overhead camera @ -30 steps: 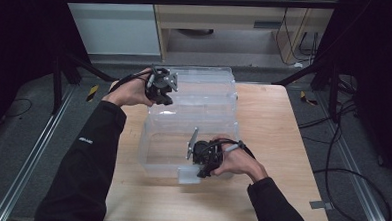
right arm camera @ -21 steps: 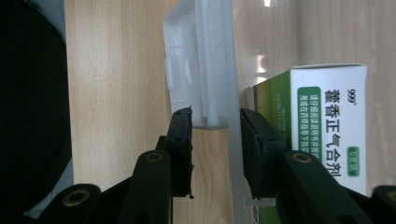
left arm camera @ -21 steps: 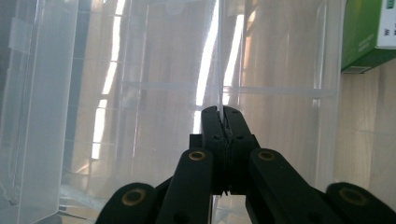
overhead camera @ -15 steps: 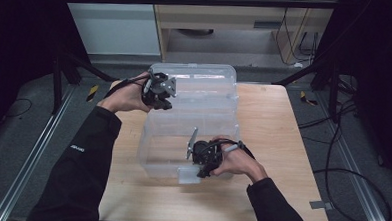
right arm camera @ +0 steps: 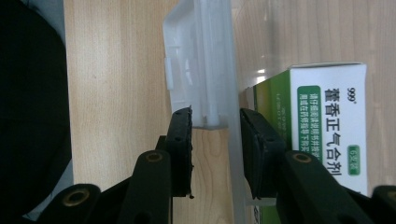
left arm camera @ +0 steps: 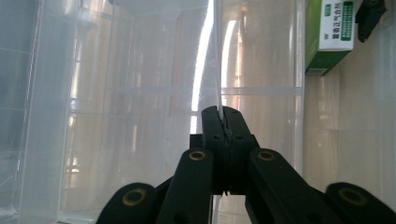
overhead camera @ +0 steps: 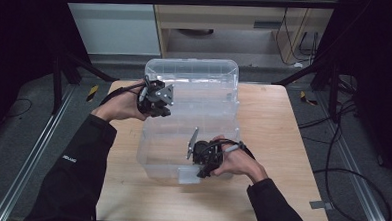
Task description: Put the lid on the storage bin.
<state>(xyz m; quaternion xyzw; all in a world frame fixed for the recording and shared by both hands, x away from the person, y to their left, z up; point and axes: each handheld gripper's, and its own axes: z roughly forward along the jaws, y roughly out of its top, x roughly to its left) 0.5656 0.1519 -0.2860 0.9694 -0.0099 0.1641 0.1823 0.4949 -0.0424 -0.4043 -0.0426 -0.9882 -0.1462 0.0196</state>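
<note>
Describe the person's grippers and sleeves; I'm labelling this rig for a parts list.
Both are black two-jaw tools. The left gripper and right gripper each carry a grey three-cornered plate and a black cable. Their linkage arms show brass-coloured pivot rings, seen in the gripper views. The sleeves are black, the left with small white lettering.

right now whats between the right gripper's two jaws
In the right gripper view, the white latch and the clear wall of the plastic box sit between the right gripper jaws; a green and white carton lies just inside.
</note>
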